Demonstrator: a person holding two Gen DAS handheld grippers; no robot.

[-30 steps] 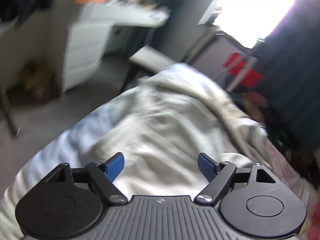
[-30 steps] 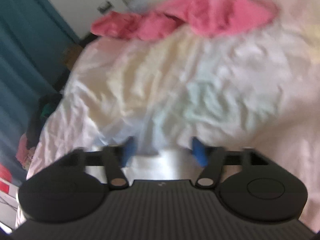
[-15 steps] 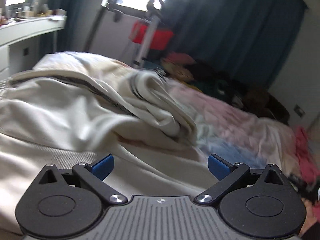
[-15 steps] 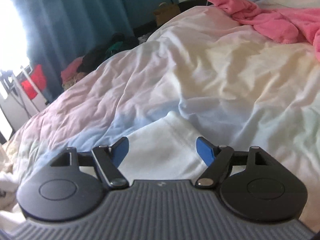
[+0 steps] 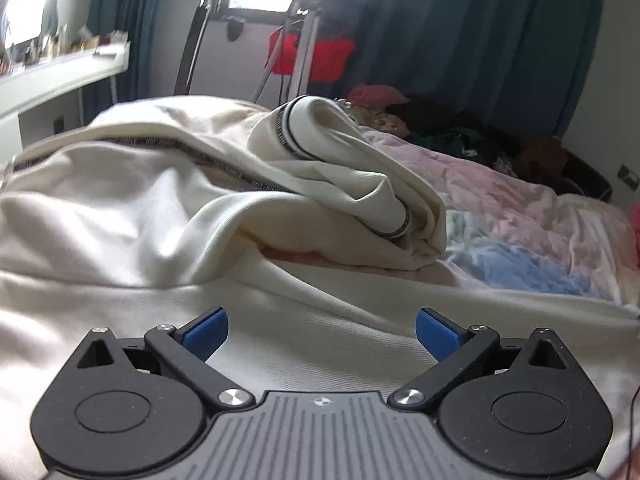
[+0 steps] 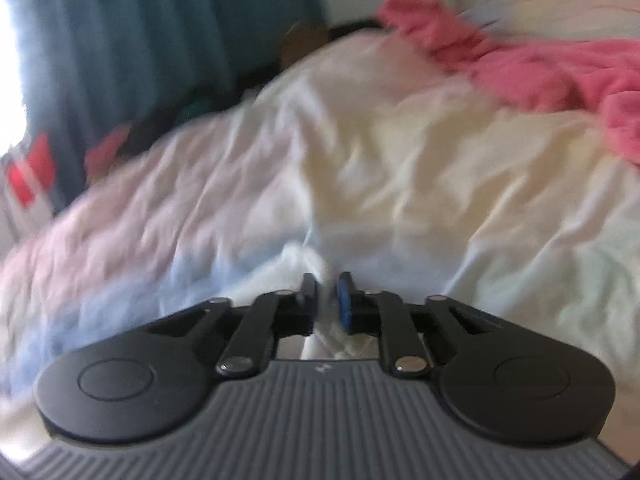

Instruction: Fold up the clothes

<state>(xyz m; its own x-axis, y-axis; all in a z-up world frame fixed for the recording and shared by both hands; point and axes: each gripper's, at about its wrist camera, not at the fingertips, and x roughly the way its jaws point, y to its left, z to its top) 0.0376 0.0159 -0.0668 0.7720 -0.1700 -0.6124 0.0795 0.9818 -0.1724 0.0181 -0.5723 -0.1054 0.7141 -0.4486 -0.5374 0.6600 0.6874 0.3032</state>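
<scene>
One cream garment [image 5: 168, 216] with dark striped trim lies rumpled across the pastel bedspread [image 5: 532, 216]. Low over its flat hem, the left gripper [image 5: 322, 330] hovers with jaws spread wide, holding nothing. Right gripper [image 6: 327, 300] is nearly closed, pinching a fold of white cloth [image 6: 320, 336], near a pink garment [image 6: 540, 68]

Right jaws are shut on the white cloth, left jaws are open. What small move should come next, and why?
Probably close the left gripper on the cream garment under it. The right gripper already pinches white cloth, while the left one is open and holds nothing; a fold likely needs both corners held.
</scene>
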